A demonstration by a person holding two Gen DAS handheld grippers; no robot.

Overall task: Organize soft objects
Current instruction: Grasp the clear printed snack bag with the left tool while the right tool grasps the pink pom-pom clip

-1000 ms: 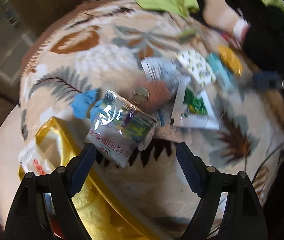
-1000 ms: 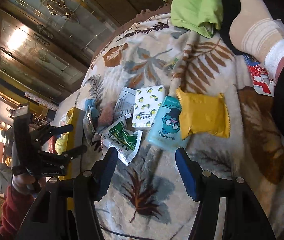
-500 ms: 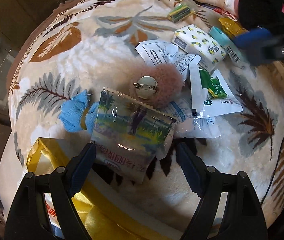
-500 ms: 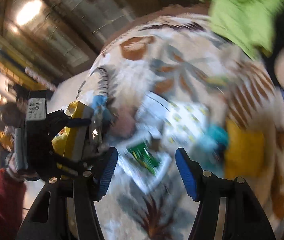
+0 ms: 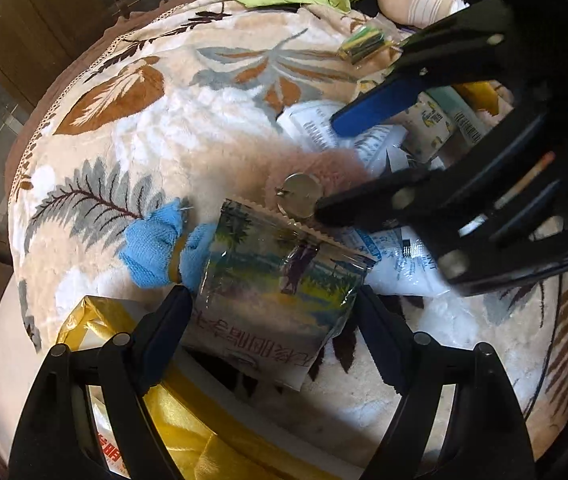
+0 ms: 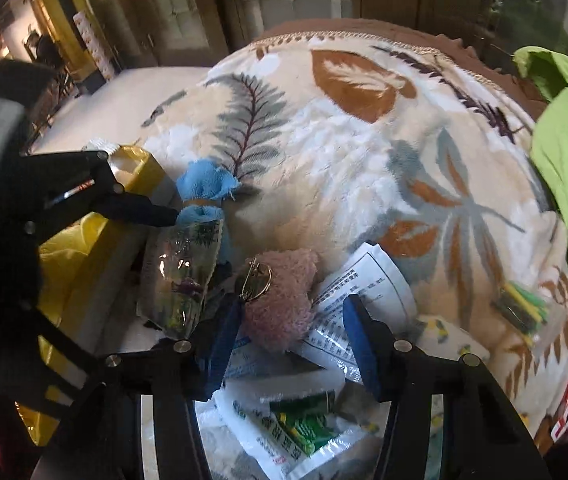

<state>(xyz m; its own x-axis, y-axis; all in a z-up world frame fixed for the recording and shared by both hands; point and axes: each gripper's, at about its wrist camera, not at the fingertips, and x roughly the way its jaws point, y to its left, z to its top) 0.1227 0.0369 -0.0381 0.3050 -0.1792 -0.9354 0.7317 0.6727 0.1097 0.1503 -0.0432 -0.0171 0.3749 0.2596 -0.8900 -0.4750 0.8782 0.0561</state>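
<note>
Covering the whole bed is a big fluffy blanket (image 5: 211, 128) with brown and grey leaves on it, and everything is lying on top of it. A bright green cloth (image 6: 564, 128) is bunching up at the far edge. A yellow bag (image 5: 187, 420) is sitting at the near edge, right under the left gripper (image 5: 271, 320).

The left gripper is holding its jaws wide apart. A shiny packet (image 5: 275, 292) with a picture of trees is lying between its two fingers. The packet's lower corners look very close to the blue pads, but I cannot tell if they are touching. It is not being squeezed.

Just beside the packet, a small blue towel roll (image 5: 155, 248) with a yellow band is resting on the blanket. Behind the packet, a pink fuzzy ball (image 6: 279, 300) with a round metal pin (image 6: 255, 280) is lying on top of some white paper packets (image 6: 364, 292).

The right gripper (image 6: 292, 344) is reaching in low over the pile with its jaws also wide apart. The pink fuzzy ball is sitting between its fingers, closer to the left one. That finger is right next to the pin. The other finger is over the white packets. Nothing is being pinched.

A white and green packet (image 6: 292, 428) is lying under the right gripper.
</note>
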